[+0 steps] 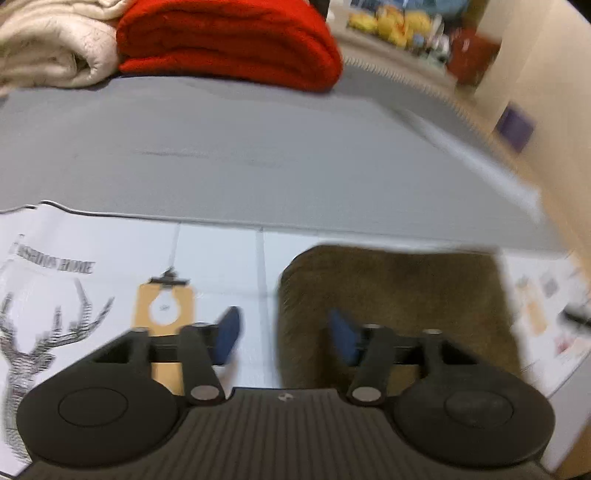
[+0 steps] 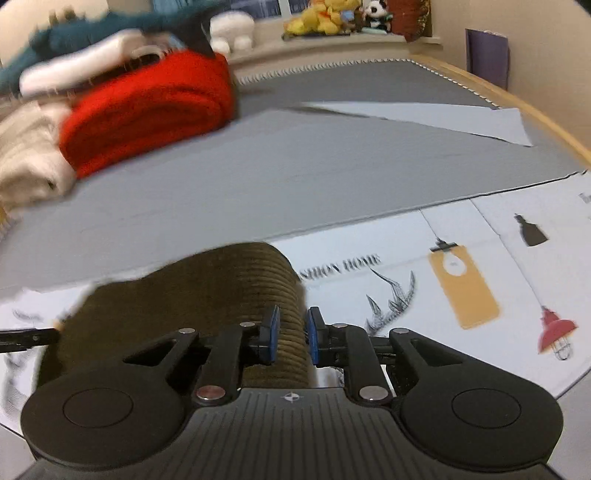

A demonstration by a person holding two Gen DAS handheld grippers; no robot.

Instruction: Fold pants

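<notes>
The pants [image 1: 399, 302] are olive-brown corduroy, folded into a compact block on a white printed sheet [image 1: 92, 251]. In the left wrist view my left gripper [image 1: 286, 338] is open, its blue pads wide apart, over the left edge of the pants. In the right wrist view the pants [image 2: 207, 291] lie ahead and to the left. My right gripper [image 2: 291, 334] has its blue pads close together around the folded right edge of the corduroy.
A red folded blanket [image 1: 229, 40] and a cream one [image 1: 48, 48] sit at the back of the grey bed surface [image 1: 258, 155]. Soft toys [image 2: 325, 16] line a far shelf. The wooden bed edge [image 2: 517, 99] runs along the right.
</notes>
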